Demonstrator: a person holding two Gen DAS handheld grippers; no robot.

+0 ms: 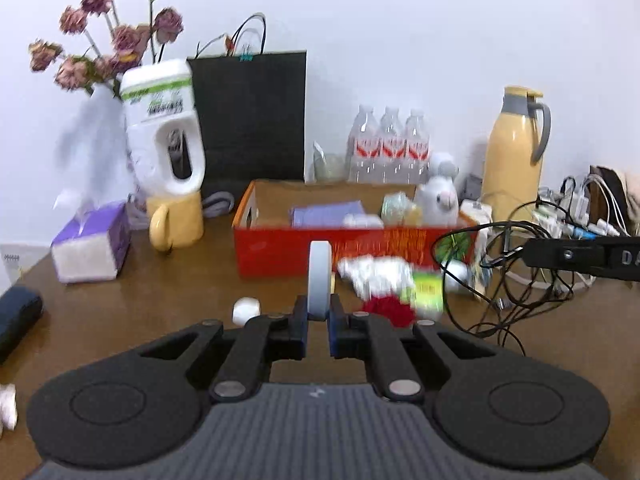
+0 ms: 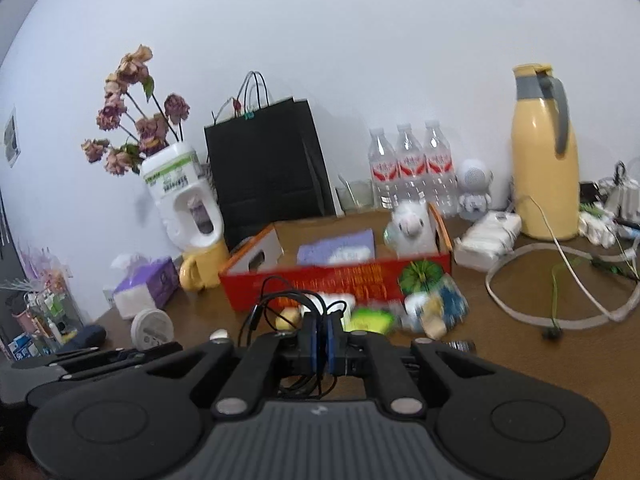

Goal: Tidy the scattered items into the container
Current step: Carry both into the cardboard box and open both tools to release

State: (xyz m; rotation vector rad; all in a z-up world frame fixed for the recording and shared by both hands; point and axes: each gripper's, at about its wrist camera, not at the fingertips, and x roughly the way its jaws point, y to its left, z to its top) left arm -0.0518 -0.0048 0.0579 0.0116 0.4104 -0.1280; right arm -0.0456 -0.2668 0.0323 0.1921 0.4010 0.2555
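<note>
Standing on edge, round tape roll (image 1: 319, 280) fills left gripper (image 1: 319, 322).

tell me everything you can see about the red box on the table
The red box is a shallow, open-topped cardboard carton, red outside with orange print and a green fan-like motif at one front corner, plain brown inside. A handle cutout pierces its left end wall. It sits flat on the brown table, in front of the black bag. Inside lie a purple packet and a white plush toy. Scattered items lie against or near its front wall; blur hides whether they touch.
</note>
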